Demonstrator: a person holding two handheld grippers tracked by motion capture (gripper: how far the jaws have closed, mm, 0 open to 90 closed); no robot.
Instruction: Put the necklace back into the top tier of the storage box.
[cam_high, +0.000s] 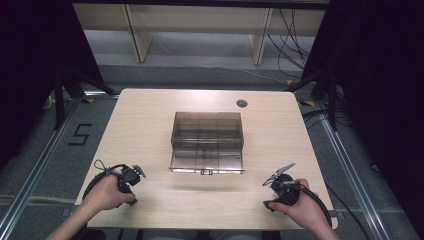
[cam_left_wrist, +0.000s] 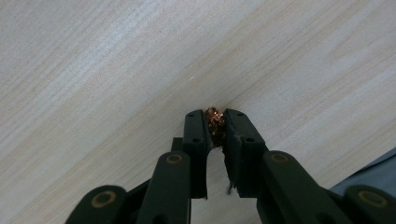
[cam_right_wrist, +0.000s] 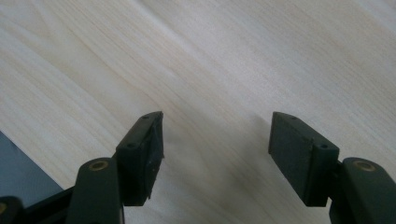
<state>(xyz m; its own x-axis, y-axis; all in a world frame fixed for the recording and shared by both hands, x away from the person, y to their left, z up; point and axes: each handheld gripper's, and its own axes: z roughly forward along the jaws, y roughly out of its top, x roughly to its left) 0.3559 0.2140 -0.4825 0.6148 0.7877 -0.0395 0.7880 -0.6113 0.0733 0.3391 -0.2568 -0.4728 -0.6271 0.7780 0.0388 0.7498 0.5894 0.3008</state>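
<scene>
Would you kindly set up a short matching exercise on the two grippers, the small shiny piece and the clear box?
Things:
1. left gripper
2. right gripper
3. coppery glittering piece
4. clear compartment box

States:
a. jaws wide apart over bare wood
b. mid-table, between the hands
c. pinched between two black pads
d. closed on something small

Pairs: 1-d, 2-a, 3-c, 4-b

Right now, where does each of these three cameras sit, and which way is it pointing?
High view: above the person's side, looking forward and down on the table and clear compartment box; forearms, left hand-held gripper, right hand-held gripper.
Left gripper view: rides that gripper, looking down its shut jaws at a small coppery piece.
Right gripper view: rides that gripper, jaws open.
Shared: the pale wood tabletop.
</scene>
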